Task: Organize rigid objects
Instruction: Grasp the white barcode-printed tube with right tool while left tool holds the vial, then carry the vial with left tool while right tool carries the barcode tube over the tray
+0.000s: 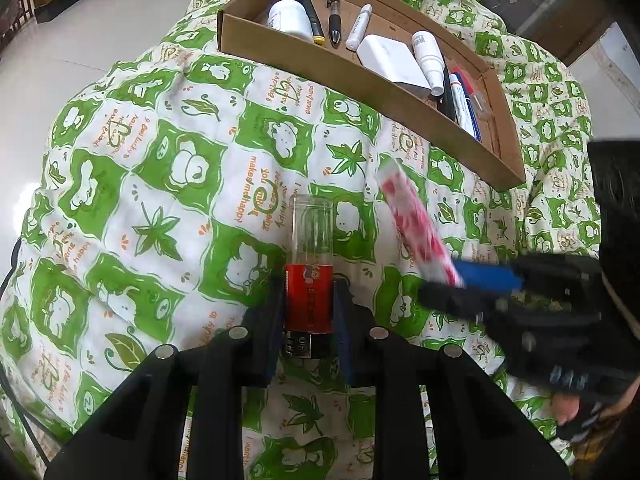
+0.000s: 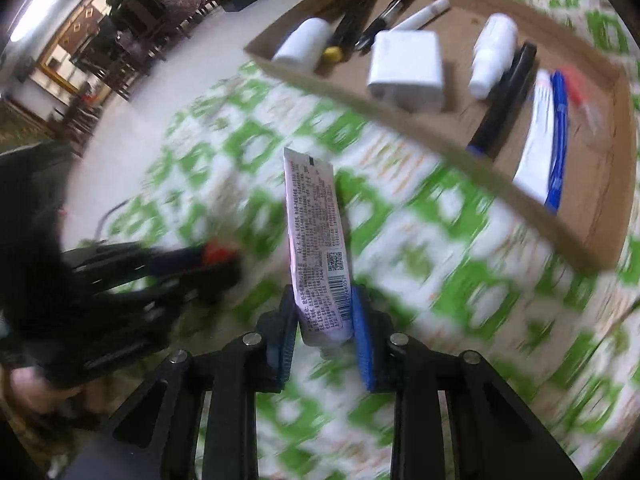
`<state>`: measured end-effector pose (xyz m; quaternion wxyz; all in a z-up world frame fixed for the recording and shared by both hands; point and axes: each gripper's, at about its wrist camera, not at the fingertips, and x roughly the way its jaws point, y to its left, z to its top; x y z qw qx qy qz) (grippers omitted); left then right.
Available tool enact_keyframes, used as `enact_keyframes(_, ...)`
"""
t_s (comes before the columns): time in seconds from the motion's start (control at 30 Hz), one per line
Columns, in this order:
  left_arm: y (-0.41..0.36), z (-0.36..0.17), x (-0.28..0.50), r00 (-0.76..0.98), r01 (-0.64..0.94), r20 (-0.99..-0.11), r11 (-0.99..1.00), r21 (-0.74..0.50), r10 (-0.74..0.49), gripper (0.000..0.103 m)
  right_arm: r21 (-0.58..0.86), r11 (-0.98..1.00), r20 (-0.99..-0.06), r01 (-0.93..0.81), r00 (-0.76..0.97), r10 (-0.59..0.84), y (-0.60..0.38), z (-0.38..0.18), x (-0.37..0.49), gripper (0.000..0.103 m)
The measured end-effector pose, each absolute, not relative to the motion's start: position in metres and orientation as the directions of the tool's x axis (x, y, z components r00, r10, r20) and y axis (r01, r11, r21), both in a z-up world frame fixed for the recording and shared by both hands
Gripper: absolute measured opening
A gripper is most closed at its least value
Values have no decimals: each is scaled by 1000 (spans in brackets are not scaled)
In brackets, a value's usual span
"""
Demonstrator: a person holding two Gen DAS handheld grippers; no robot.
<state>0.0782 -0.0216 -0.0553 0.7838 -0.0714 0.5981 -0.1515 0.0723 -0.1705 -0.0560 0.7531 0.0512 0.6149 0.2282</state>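
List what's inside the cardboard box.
The cardboard box holds two white bottles, a white block, a white marker, black pens and a blue-and-white tube. The near wall hides some lower ends.

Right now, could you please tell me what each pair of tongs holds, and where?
Left tongs: red-labelled clear tube, gripped at its red lower part. Right tongs: printed tube, gripped near its cap end.

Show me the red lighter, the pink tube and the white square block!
red lighter (image 1: 309,298): left wrist view, red body.
pink tube (image 2: 318,248): right wrist view, printed back.
white square block (image 2: 406,70): right wrist view, top face.
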Motion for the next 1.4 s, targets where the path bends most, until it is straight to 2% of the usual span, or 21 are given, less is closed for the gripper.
enact_keyframes(0.23, -18, -57, 79, 235, 138, -910, 939, -316, -341, 21, 349, 897, -913, -273, 116, 391, -168, -63, 64, 25)
enact_keyframes(0.3, -17, -58, 80, 234, 131, -908, 937, -324, -347, 22, 378, 890, -902, -256, 117, 417, -166, -66, 69, 34)
enact_keyframes(0.37, -17, -59, 82, 234, 124, -909, 938, -324, -345, 23, 400, 884, -892, -242, 116, 436, -169, -68, 73, 37)
enact_keyframes(0.47, -21, -60, 83, 240, 128, -910, 940, -317, -339, 28, 416, 880, -887, -228, 111, 448, -171, -74, 77, 37)
enact_keyframes(0.53, -24, -60, 83, 247, 138, -912, 944, -300, -326, 28, 414, 880, -887, -235, 114, 448, -169, -75, 78, 36)
enact_keyframes(0.63, -27, -60, 82, 253, 149, -915, 947, -283, -313, 28, 376, 890, -898, -256, 134, 418, -166, -72, 75, 30)
enact_keyframes(0.83, -30, -59, 81, 265, 164, -915, 949, -268, -304, 28, 305, 903, -914, -303, 173, 367, -155, -68, 68, 30)
enact_keyframes(1.03, -33, -57, 80, 280, 163, -910, 949, -270, -307, 25, 336, 898, -893, -285, 205, 400, -163, -58, 67, 29)
enact_keyframes(1.17, -32, -56, 80, 291, 162, -904, 947, -277, -314, 19, 367, 887, -875, -282, 220, 432, -168, -48, 64, 29)
enact_keyframes(1.4, -20, -45, 76, 339, 174, -856, 920, -350, -390, 19, 407, 874, -845, -264, 254, 470, -176, -35, 63, 29)
